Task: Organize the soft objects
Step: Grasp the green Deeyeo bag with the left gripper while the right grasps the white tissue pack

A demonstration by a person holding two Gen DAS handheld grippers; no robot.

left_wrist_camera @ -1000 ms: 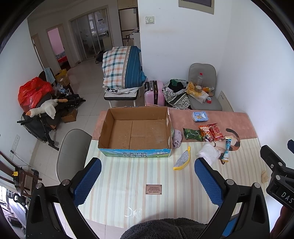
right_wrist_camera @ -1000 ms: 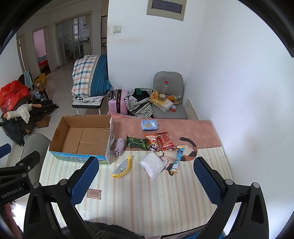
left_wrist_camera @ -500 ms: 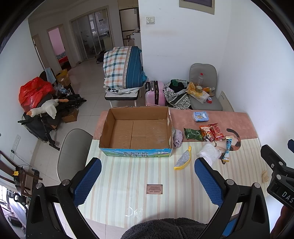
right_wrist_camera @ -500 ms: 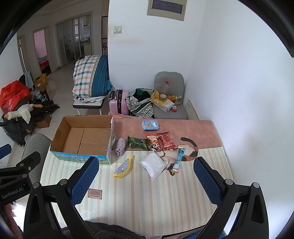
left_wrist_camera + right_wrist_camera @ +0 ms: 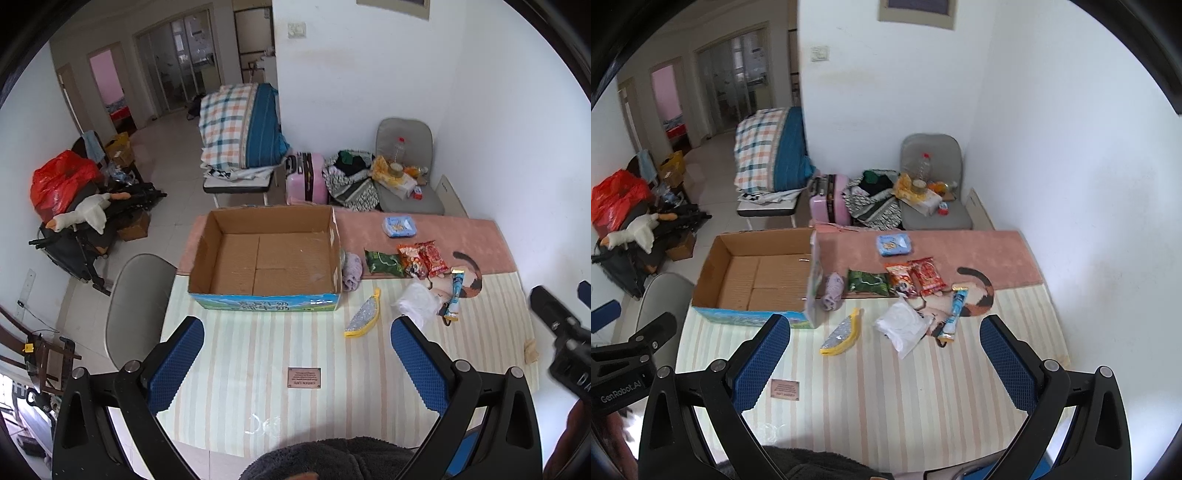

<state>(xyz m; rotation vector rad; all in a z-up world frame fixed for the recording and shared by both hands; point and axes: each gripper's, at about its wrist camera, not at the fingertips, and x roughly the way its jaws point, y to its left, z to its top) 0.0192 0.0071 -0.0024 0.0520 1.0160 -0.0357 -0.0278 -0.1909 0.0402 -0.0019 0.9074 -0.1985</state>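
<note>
On the worktop (image 5: 258,369), seen from the left wrist, our left claw (image 5: 295,354) hangs with jaws spread wide and nothing between them. The box (image 5: 266,258) lies at twelve o'clock from it, bare inside. Just past the box's right wall sits the purple cloth (image 5: 351,271), touching or nearly touching the cardboard. At one o'clock lie the yellow pouch (image 5: 364,314), the white bag (image 5: 417,304), the green packet (image 5: 384,262), the red packets (image 5: 424,256), the tube (image 5: 455,295) and, furthest off, the blue pack (image 5: 399,226).

From the right wrist, our right claw (image 5: 884,354) is likewise gaping and holds nothing. The pouch (image 5: 842,334) lies at eleven o'clock, the bag (image 5: 903,326) at twelve, the cloth (image 5: 833,291) beyond the pouch against the box (image 5: 757,273).

We judge nothing is sorted yet and the first pick is still to choose. To do it well, we would send the right claw down over the bag or the pouch, both lying apart from their neighbours, and pinch across the narrow middle so the limp material bunches between the pads instead of sliding out. We would lift clear of the box wall before swinging left, since that thin cardboard could catch a finger and shove the box.
</note>
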